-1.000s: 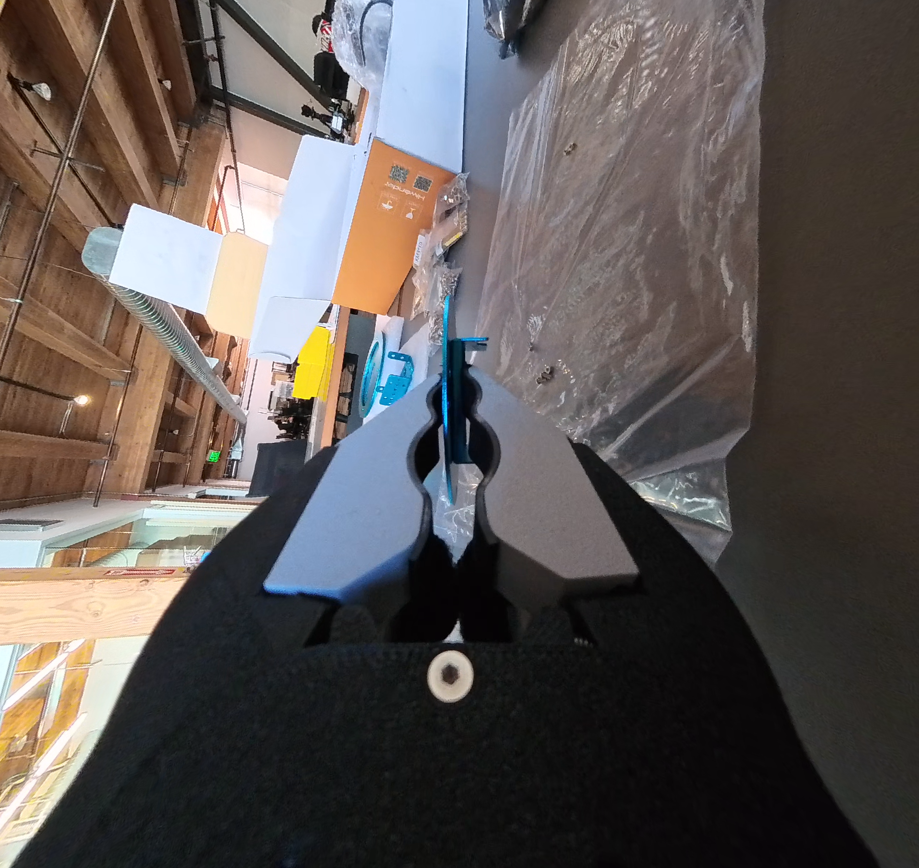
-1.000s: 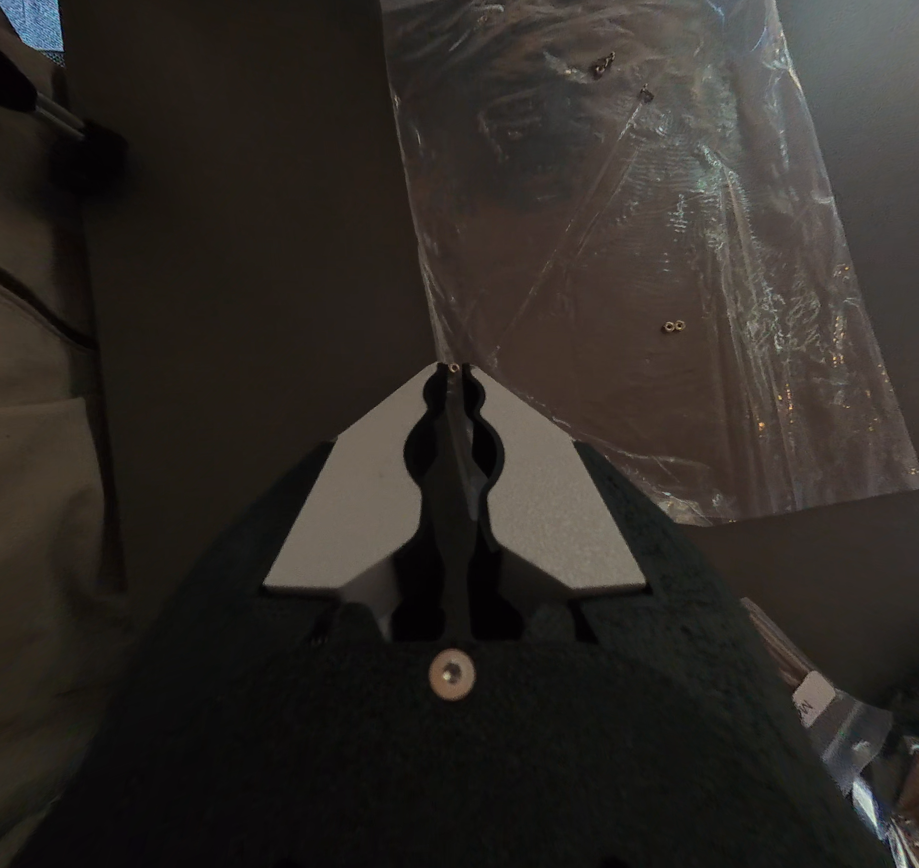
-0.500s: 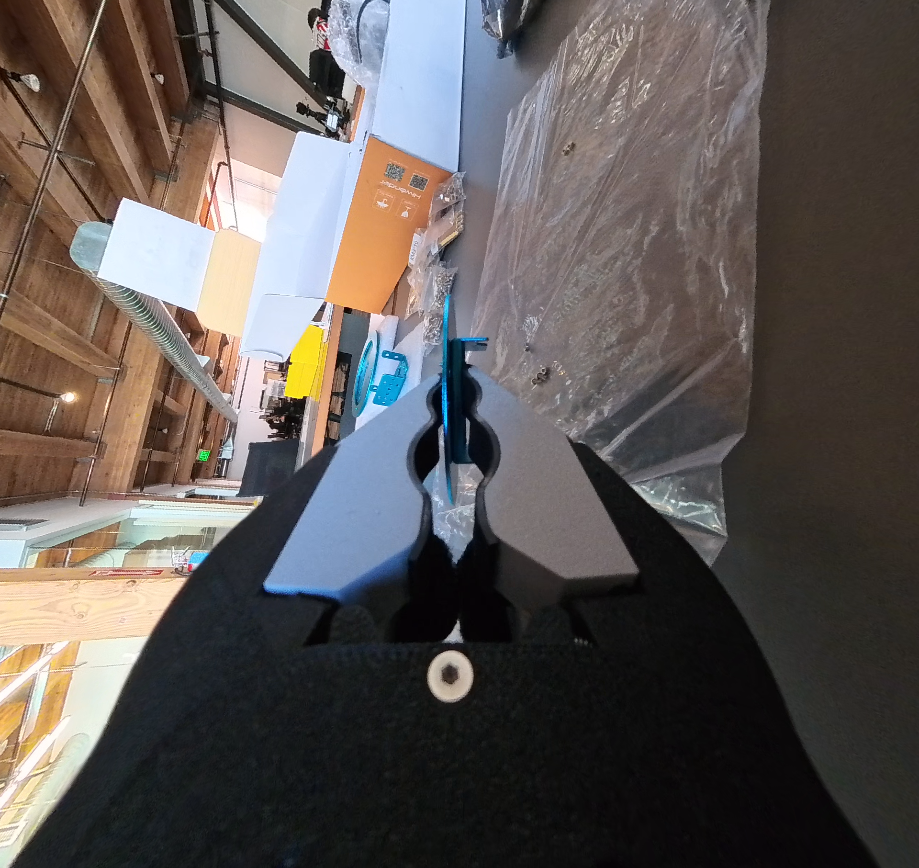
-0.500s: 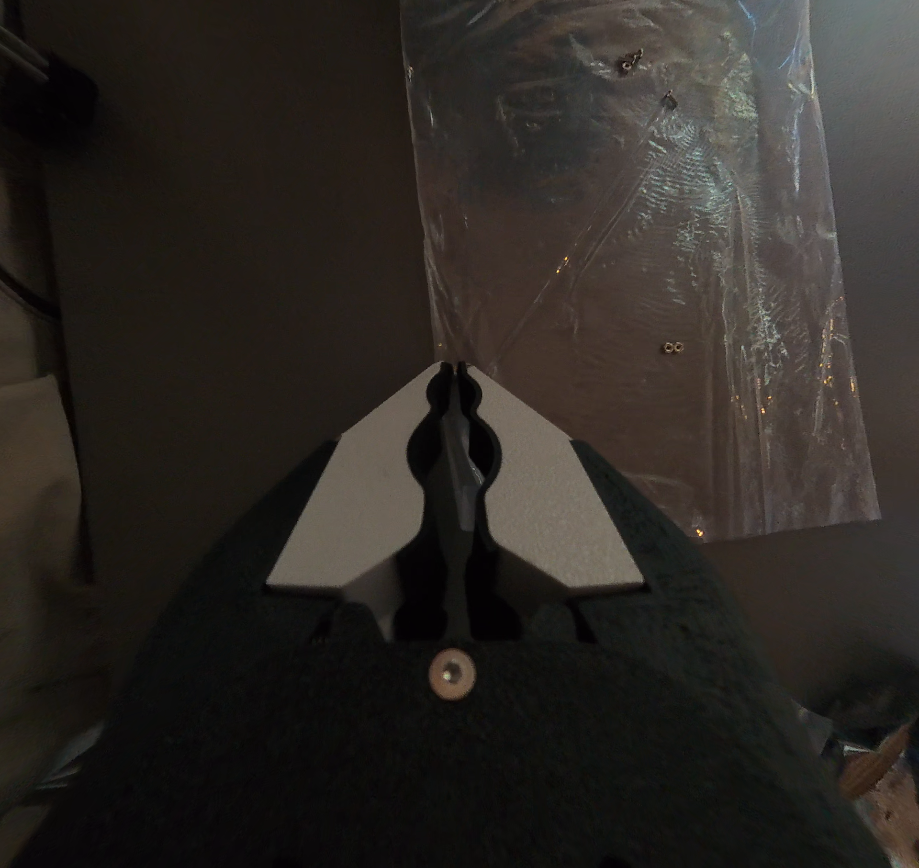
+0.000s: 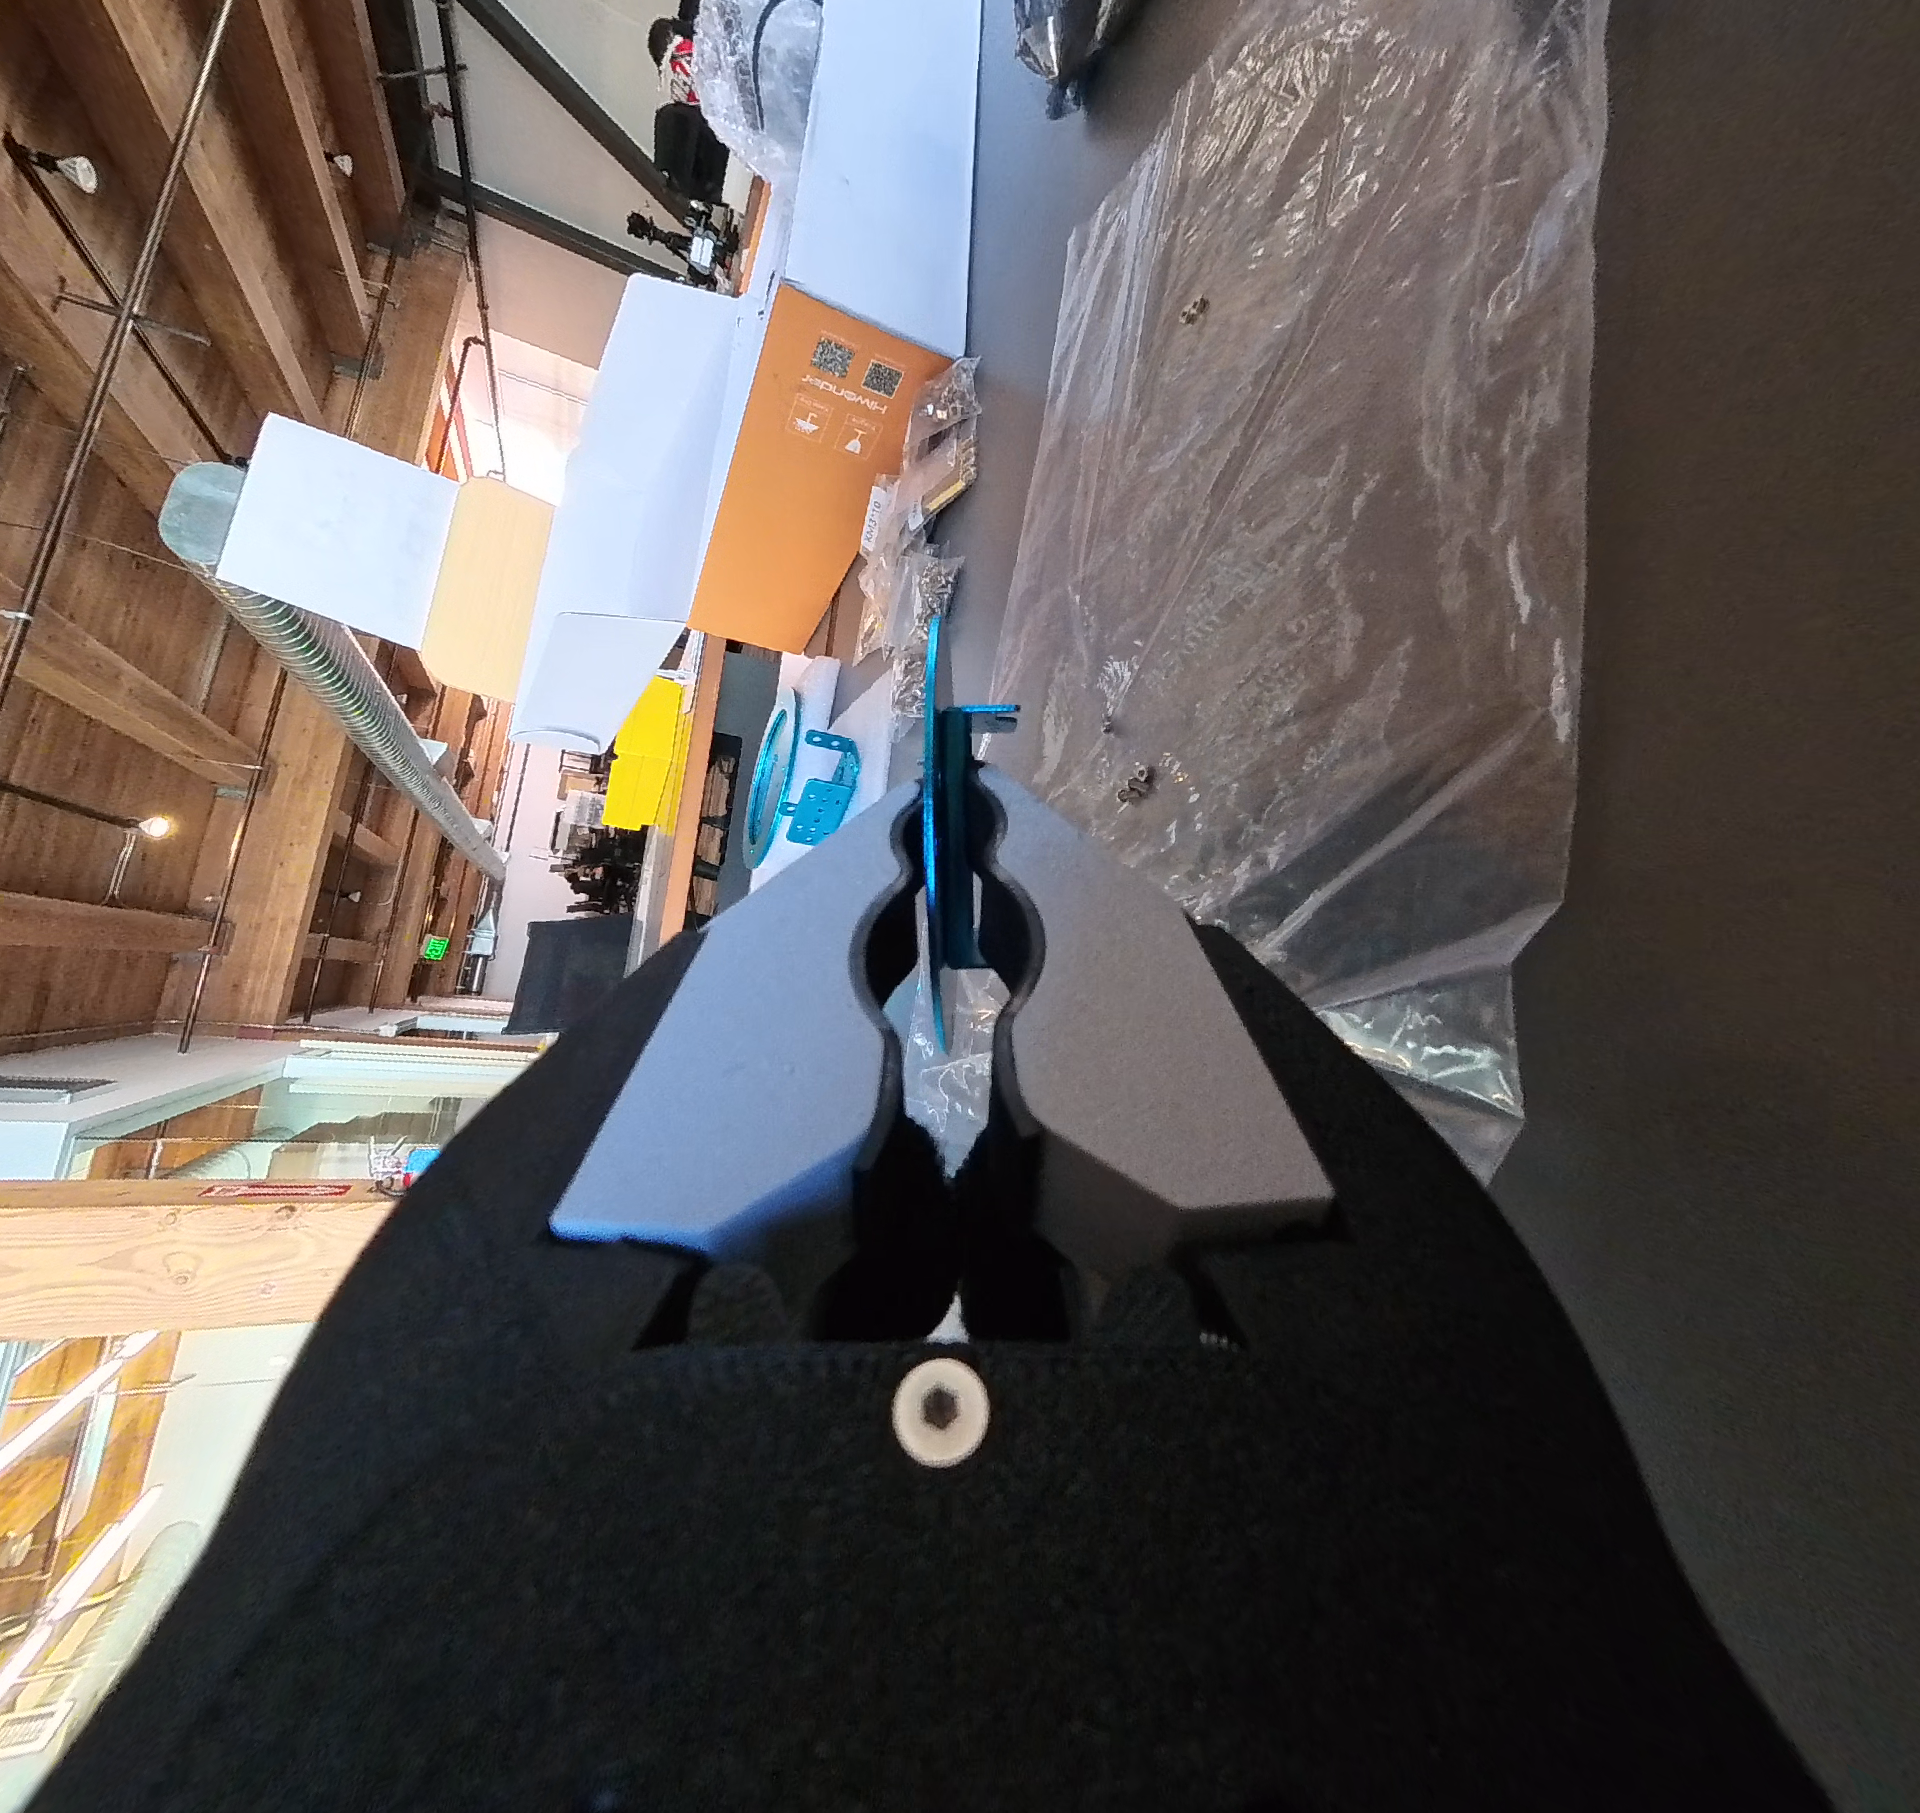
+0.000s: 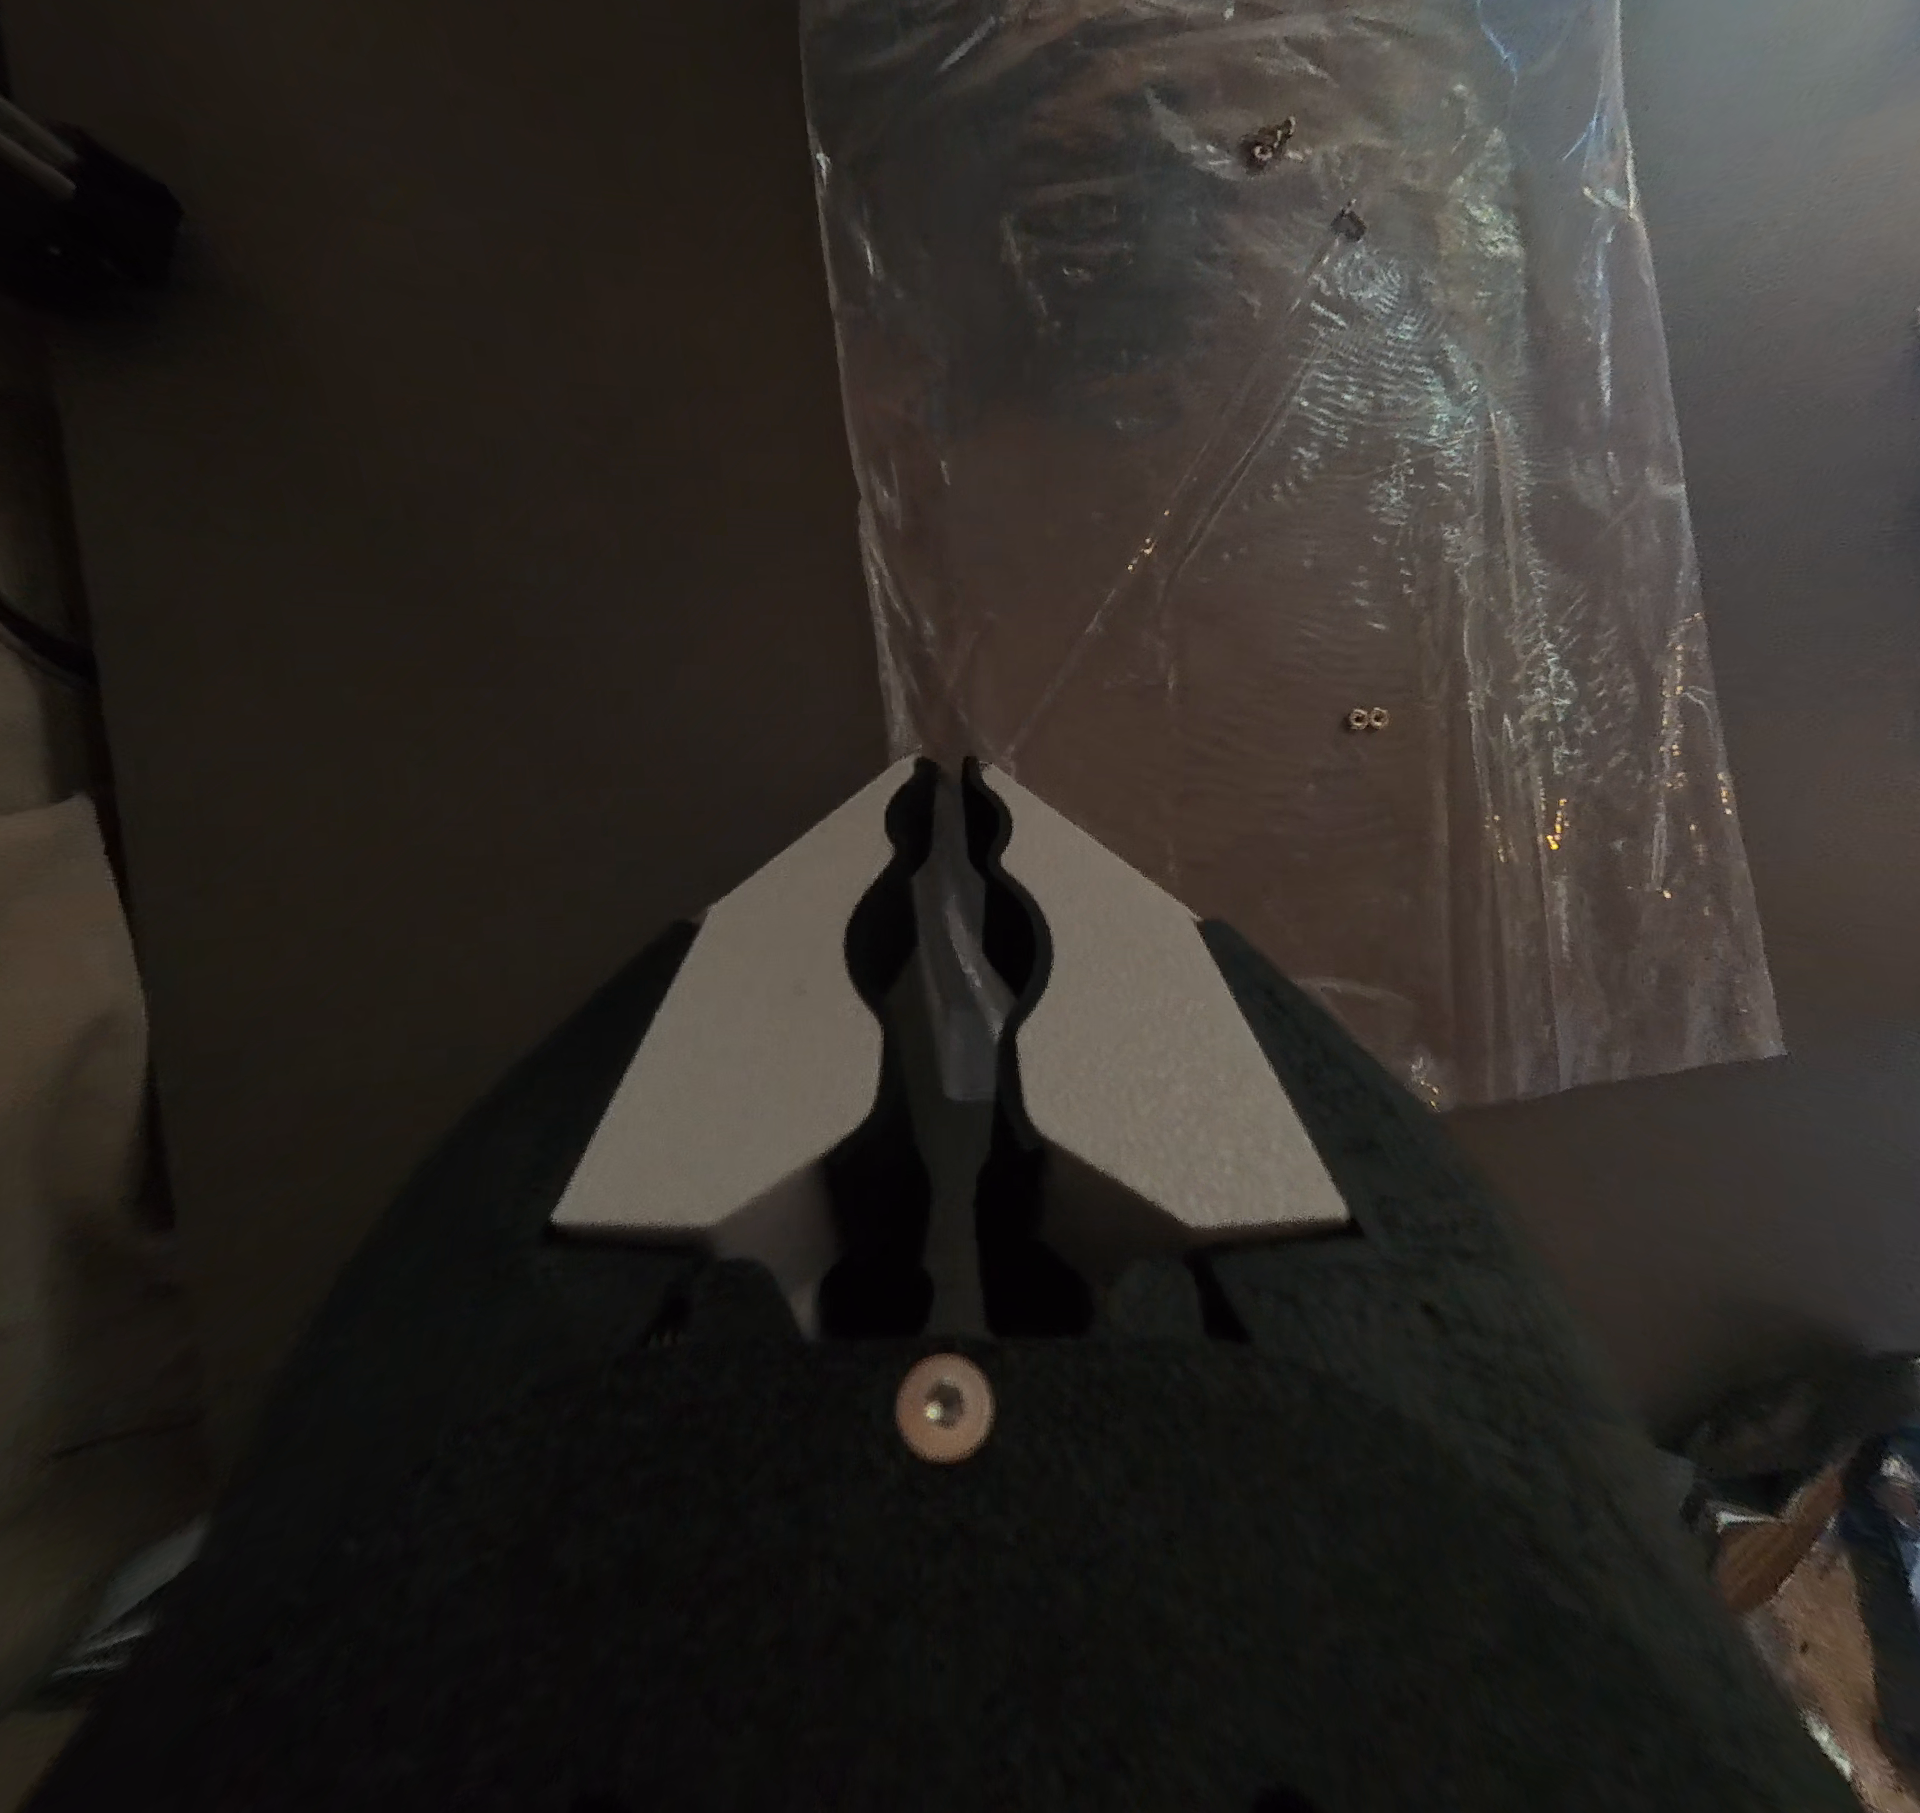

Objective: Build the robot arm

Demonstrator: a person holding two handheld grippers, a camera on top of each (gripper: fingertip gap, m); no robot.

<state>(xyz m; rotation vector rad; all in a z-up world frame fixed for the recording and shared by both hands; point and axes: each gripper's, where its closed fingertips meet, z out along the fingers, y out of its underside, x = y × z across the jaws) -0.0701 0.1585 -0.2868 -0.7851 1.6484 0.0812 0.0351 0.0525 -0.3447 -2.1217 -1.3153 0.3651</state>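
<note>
1. Timber-beamed hall with a silver duct [image 5: 343, 683] overhead, seen sideways in the left wrist view
2. Dark grey worktop [image 5: 1756, 516] running up the frame, carrying a large clear plastic sheet [image 5: 1340, 475] dotted with a few small screws [image 5: 1138, 784]
3. Orange-and-white box [image 5: 800, 496] at the far edge of the worktop, small hardware bags [image 5: 920, 558] just beside it, blue metal parts [image 5: 805, 797] nearby
4. Left claw [image 5: 951, 787] rolled on its side and pointing along the worktop, clenched on a thin blue disc with bracket [image 5: 940, 828] held edge-on, a bit of clear wrap caught behind it
5. Right claw [image 6: 943, 761] pointing down at the dim worktop [image 6: 468, 413], tips at the near corner of the plastic sheet [image 6: 1299, 516]; closed on a corner of that film, which runs back between the fingers [image 6: 748, 1036]
6. Two tiny brass nuts [image 6: 1367, 720] lying side by side on the sheet, well apart from the tips; darker screws [image 6: 1270, 142] farther up
</note>
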